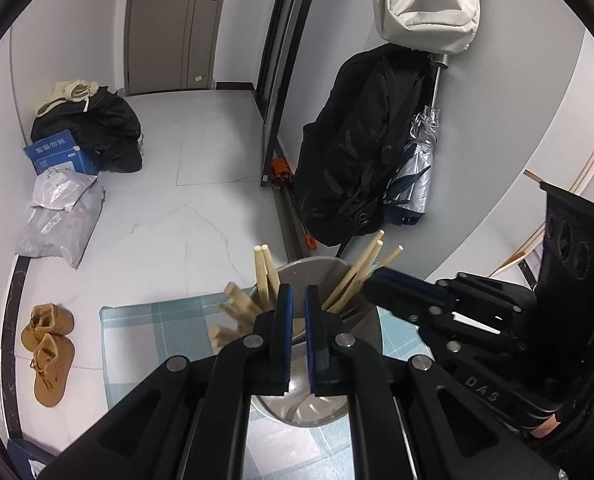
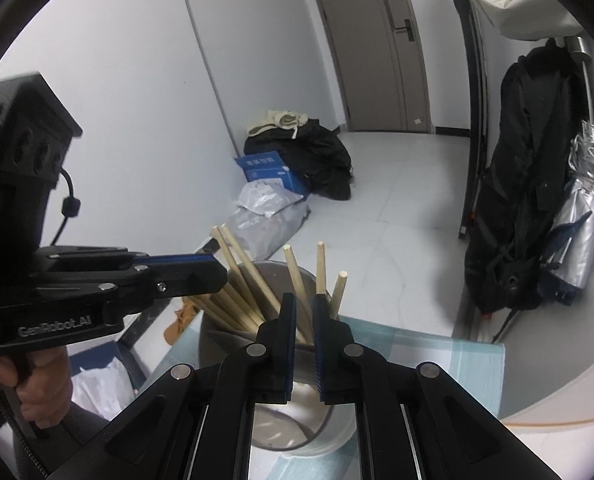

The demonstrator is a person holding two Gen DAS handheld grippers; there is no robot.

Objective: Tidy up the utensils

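Mostly: metal cup (image 1: 317,408) w/ chopsticks (image 1: 267,276) on plaid cloth (image 1: 137,328), tile floor (image 1: 201,160).

pale wooden chopsticks (image 1: 265,276) in a shiny silver-grey holder (image 1: 309,412), sitting on a teal-and-white plaid cloth (image 1: 145,320). grippers are black with blue finger pads (image 1: 286,332).

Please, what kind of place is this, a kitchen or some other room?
Probably not a kitchen: it looks like the entry area of a home. A grey door stands at the end of a tiled floor, brown boots sit by the wall, and a black coat hangs beside a folded umbrella.
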